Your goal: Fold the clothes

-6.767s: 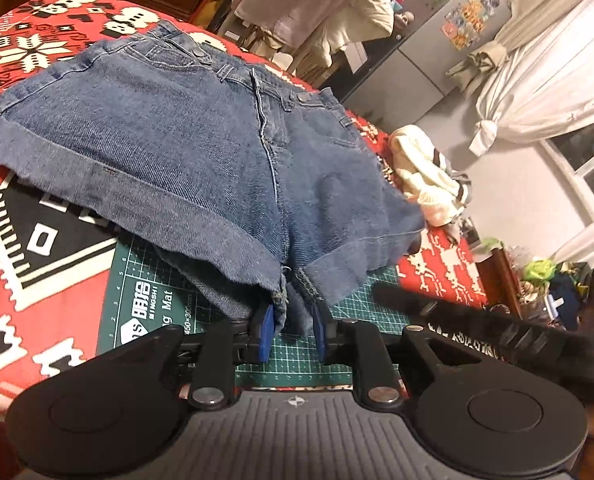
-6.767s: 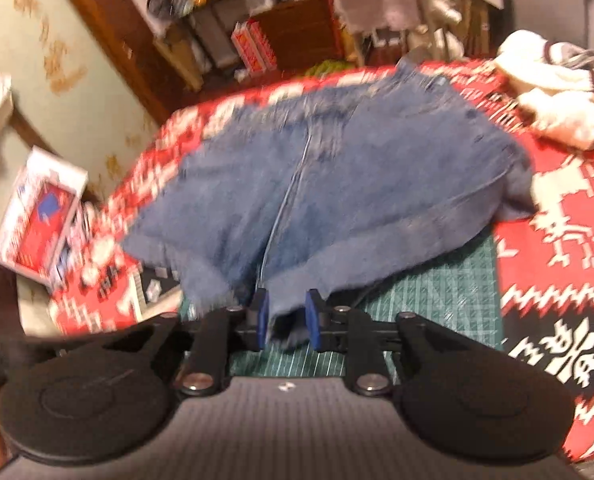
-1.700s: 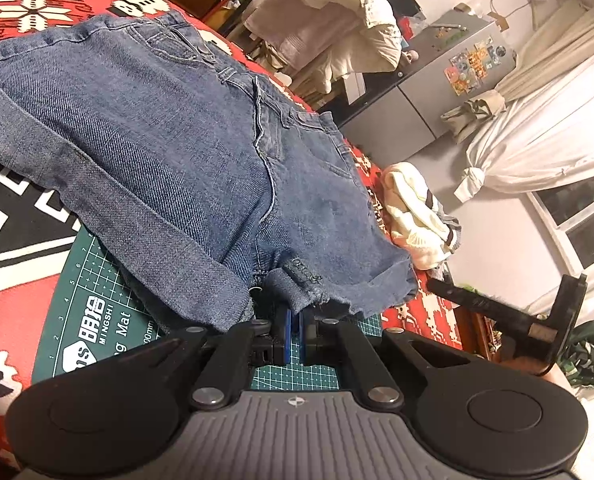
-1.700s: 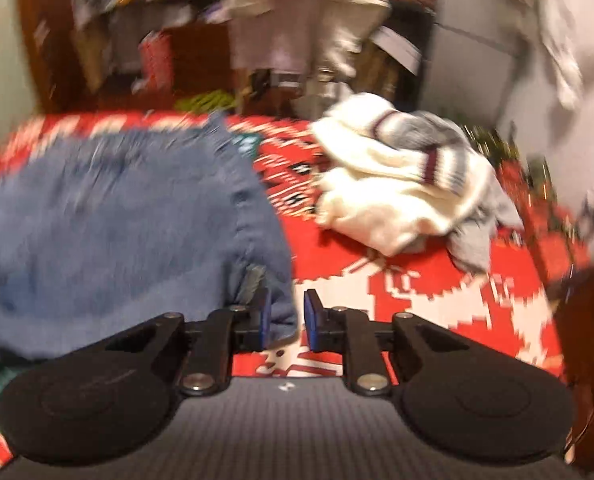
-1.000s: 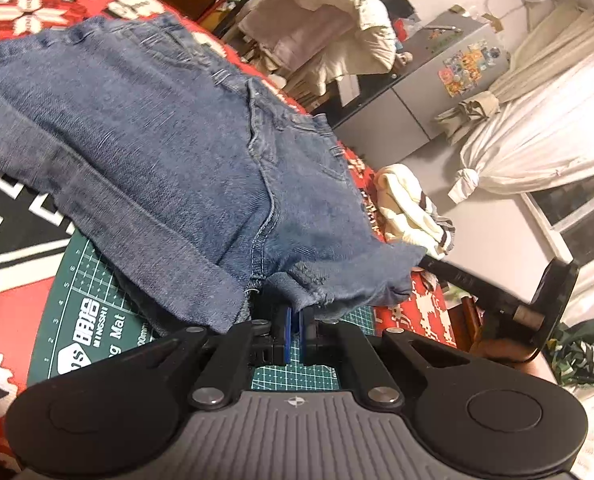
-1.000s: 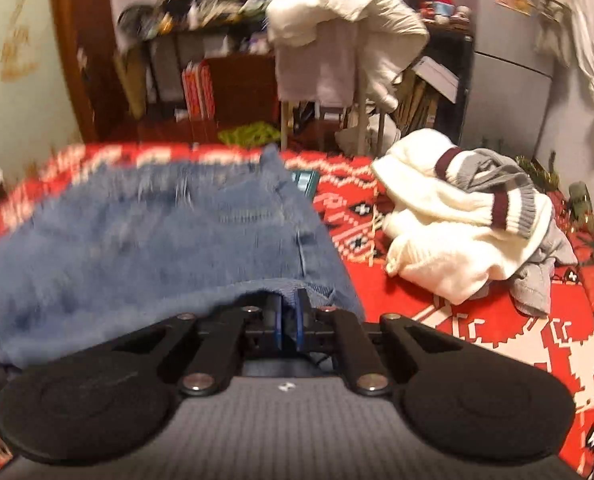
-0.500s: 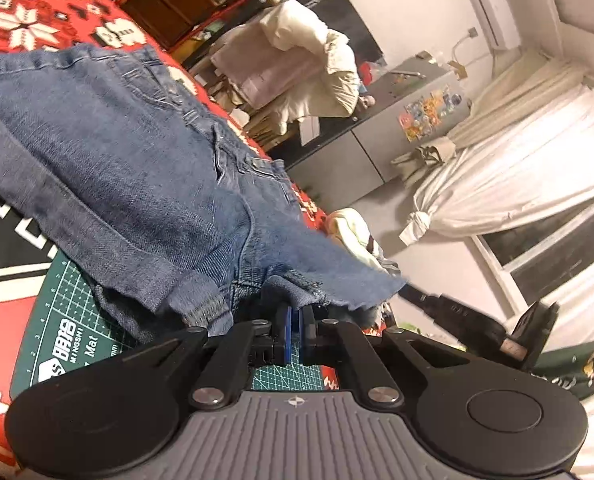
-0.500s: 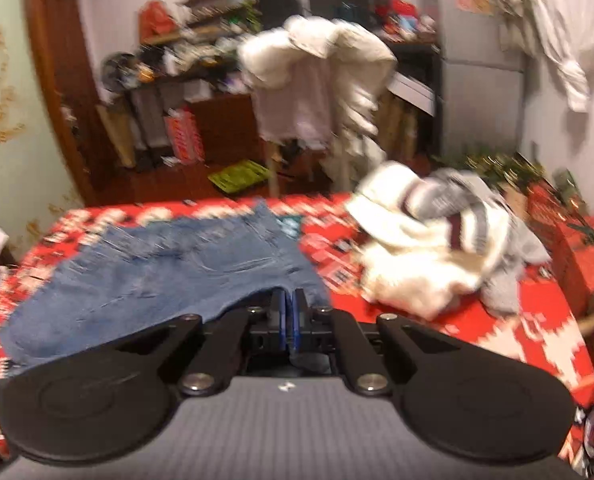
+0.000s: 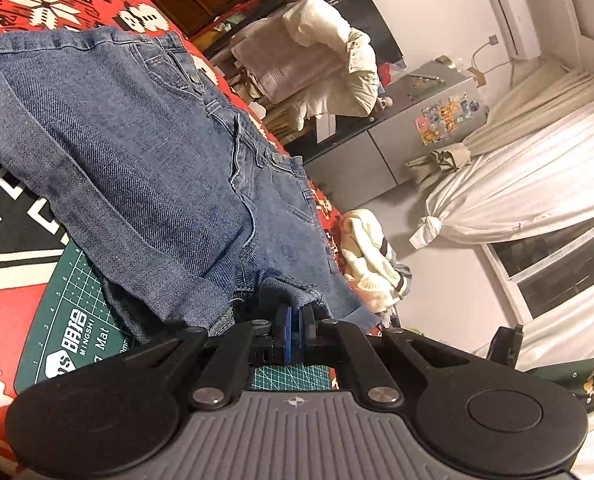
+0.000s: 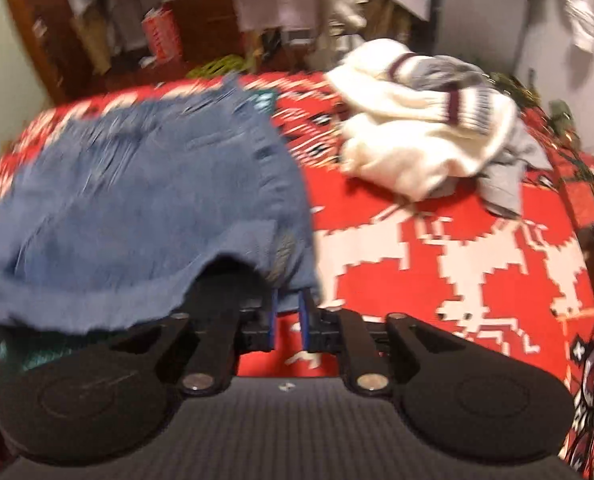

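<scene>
Both my grippers sit at the near hem of the denim shorts (image 9: 145, 152), which lie on a green cutting mat (image 9: 77, 320). Left gripper (image 9: 296, 322) pinches the hem tight. Right gripper (image 10: 288, 312), fingers slightly parted, has fabric between them.

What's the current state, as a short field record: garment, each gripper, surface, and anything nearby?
garment: denim shorts, spread front-up, near hem lifted
left gripper: shut on the shorts' hem near the crotch
right gripper: pads slightly apart, hem of the shorts between them; view blurred, grip uncertain
surface: green cutting mat on a red patterned blanket
nearby: cream striped sweater in a heap, apart from the shorts
</scene>
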`<state>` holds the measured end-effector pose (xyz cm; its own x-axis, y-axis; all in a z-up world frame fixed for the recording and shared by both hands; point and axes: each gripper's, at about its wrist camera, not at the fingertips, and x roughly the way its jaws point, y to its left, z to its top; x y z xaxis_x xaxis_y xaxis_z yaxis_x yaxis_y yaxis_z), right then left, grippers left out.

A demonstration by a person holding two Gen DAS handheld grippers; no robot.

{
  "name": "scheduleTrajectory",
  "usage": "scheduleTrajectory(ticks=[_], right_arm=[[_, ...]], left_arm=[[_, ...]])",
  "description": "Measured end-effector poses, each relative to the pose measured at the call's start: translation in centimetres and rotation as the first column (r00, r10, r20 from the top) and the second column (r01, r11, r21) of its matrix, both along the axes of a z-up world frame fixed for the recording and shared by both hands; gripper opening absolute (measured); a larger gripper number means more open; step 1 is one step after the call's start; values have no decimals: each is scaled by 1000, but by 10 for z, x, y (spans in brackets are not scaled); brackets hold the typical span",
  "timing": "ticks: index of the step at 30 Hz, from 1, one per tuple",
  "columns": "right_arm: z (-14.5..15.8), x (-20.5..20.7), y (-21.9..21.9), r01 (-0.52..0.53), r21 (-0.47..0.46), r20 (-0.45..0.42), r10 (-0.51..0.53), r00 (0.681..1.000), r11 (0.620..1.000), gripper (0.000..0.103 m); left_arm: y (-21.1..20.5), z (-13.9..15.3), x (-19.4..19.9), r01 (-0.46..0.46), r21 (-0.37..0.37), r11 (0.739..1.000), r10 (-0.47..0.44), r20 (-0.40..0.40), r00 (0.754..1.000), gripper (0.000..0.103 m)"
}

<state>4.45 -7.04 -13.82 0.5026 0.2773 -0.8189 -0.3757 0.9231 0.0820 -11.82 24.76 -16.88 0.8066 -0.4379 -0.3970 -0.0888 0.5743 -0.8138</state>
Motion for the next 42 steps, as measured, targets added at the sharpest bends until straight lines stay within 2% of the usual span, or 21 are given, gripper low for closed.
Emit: scheduleTrajectory(ticks=[3, 7, 8, 9, 10, 14, 18, 20, 21, 23, 27, 32, 35, 38, 40, 42], right_arm=[[0, 0, 12, -17, -16, 32, 17, 999, 1000, 33], [-4, 13, 7, 78, 29, 30, -79, 996, 996, 32], [-6, 18, 3, 114, 43, 25, -115, 993, 993, 31], [-7, 22, -2, 145, 61, 18, -147, 989, 987, 20], [-8, 25, -8, 167, 88, 8, -168, 986, 982, 13], [-4, 30, -28, 239, 166, 10, -244, 970, 957, 10], [19, 28, -39, 241, 266, 97, -275, 957, 933, 9], [28, 25, -39, 221, 286, 143, -270, 952, 932, 8], [32, 24, -39, 214, 290, 159, -267, 951, 933, 4], [28, 26, -41, 228, 263, 135, -270, 953, 938, 3], [4, 31, -49, 272, 223, 27, -285, 958, 936, 2], [-11, 29, -48, 277, 157, -14, -279, 960, 948, 3], [-14, 27, -43, 254, 112, -6, -255, 967, 961, 3], [-15, 24, -41, 244, 78, -9, -244, 970, 967, 3], [-15, 22, -42, 245, 66, -19, -244, 969, 967, 4], [-13, 20, -44, 249, 56, -25, -248, 968, 967, 4]], left_arm=[[1, -1, 0, 0, -3, 1000, 0, -4, 1000, 3], [1, -1, -1, -1, 0, 1000, 1, -7, 1000, 3], [1, -1, -1, 0, 1, 1000, 0, -8, 1000, 3], [1, -2, -1, 1, 3, 1000, -1, -9, 1000, 3], [1, -1, -1, -1, 9, 1000, 1, -10, 1000, 3], [2, -2, -2, -12, 12, 1000, 12, -19, 1000, 3], [2, -1, -3, -17, 15, 1000, 17, -13, 1000, 3], [2, 0, -3, -19, 20, 1000, 19, -14, 1000, 3], [2, 0, -3, -19, 23, 1000, 20, -17, 1000, 3], [1, -1, -1, -7, 39, 999, 8, -49, 999, 3], [-3, -4, 4, 28, 65, 997, -21, -110, 994, 3], [-10, -5, 8, 76, 128, 989, -52, -179, 982, 3], [-21, -4, 8, 123, 206, 971, -79, -210, 975, 3], [-32, -3, 10, 167, 294, 941, -96, -242, 966, 3], [-37, -4, 11, 186, 327, 927, -102, -257, 961, 3], [-37, -4, 11, 187, 331, 925, -102, -258, 961, 3]])
